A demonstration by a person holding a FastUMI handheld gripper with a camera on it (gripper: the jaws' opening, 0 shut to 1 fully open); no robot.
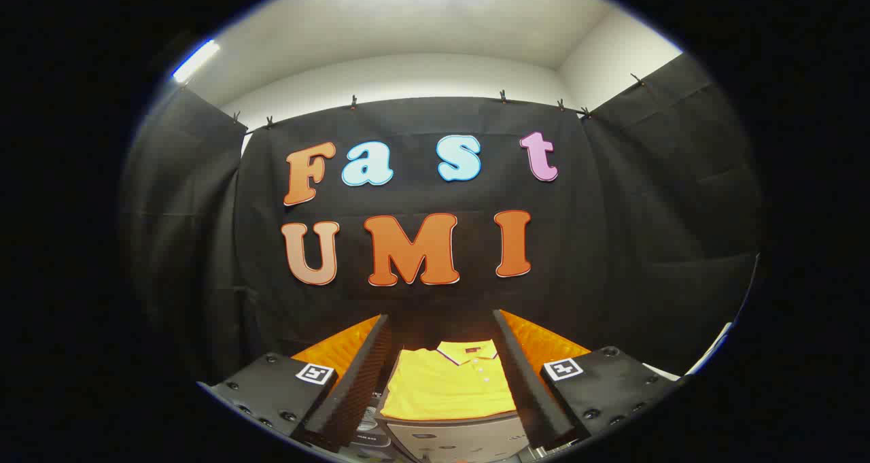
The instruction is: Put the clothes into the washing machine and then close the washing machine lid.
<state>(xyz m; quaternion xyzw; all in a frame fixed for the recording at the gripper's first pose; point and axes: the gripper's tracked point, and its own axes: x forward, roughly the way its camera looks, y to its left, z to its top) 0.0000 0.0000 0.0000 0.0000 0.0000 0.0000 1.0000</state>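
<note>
Gripper (442,408) held level with its fingers spread wide apart, nothing clamped, left finger (353,388) and right finger (533,388) framing the target, probably so the opening is ready to drop over cloth. Between the fingers and just ahead of them lies a yellow shirt (445,388), folded flat, collar toward the far wall, resting on top of a pale box-like unit (448,439) that looks like the washing machine, though whether its lid is up or down can't be told from here. Task reads as barely begun: shirt not yet gripped, not yet inside.
</note>
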